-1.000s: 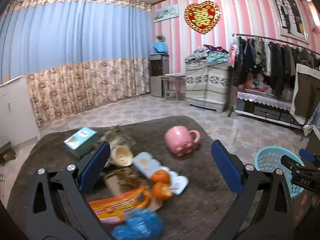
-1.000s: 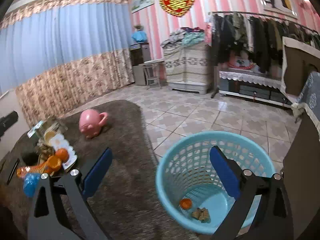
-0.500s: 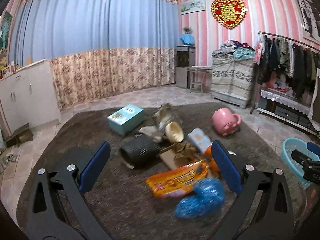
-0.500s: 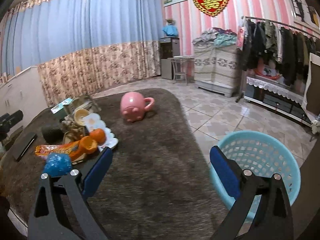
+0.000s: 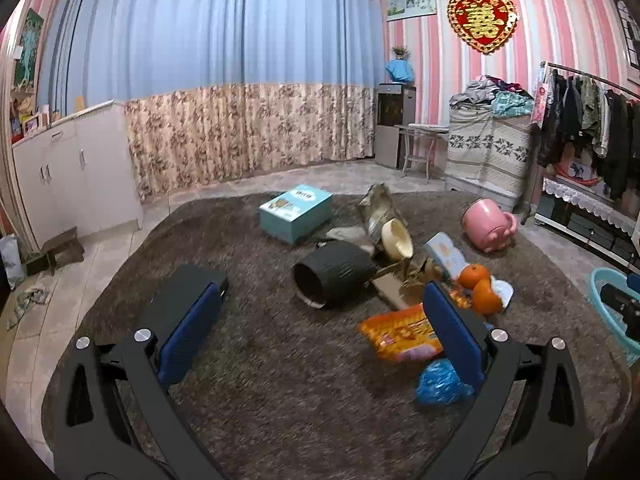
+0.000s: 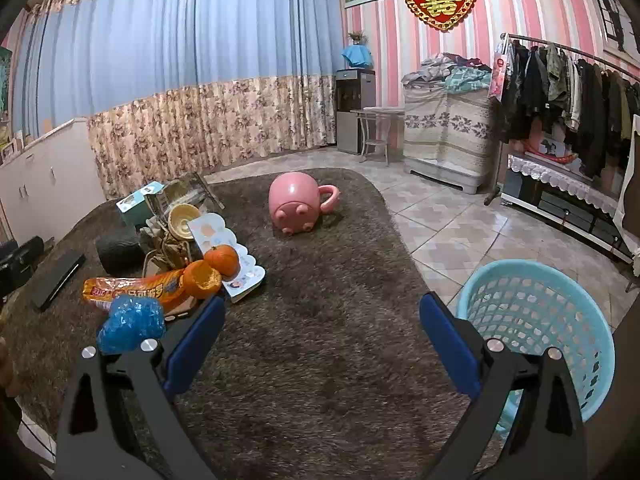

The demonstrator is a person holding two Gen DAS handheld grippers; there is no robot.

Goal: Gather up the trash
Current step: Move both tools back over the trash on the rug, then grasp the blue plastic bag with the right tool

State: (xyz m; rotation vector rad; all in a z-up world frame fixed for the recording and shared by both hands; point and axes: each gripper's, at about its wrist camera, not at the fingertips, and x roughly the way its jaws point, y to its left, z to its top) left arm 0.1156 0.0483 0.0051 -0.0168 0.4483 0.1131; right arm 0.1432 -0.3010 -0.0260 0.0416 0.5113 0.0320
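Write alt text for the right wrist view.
The open right gripper hovers empty over a brown rug, with a trash pile at left, a pink mug on its side ahead, and a light blue basket at right.

Two oranges (image 6: pixel 222 259) (image 6: pixel 202 279) sit side by side on the brown rug (image 6: pixel 320 340); the nearer one may be only a peel, as its top looks hollow. One orange snack packet (image 6: pixel 136 288), one crumpled blue bag (image 6: pixel 130 322), one black cylinder (image 5: pixel 334 274), one teal box (image 5: pixel 296 214), one cream bowl (image 5: pixel 396 238), one pink pig-shaped mug (image 6: pixel 298 208), one scalloped picture book (image 6: pixel 244 276) and one flat black slab (image 6: pixel 58 278) lie there too. One pale blue basket (image 6: pixel 560 320) stands on the floor tiles. Two pairs of tongs (image 5: pixel 320 312) (image 6: pixel 320 320) show, both spread wide and empty.
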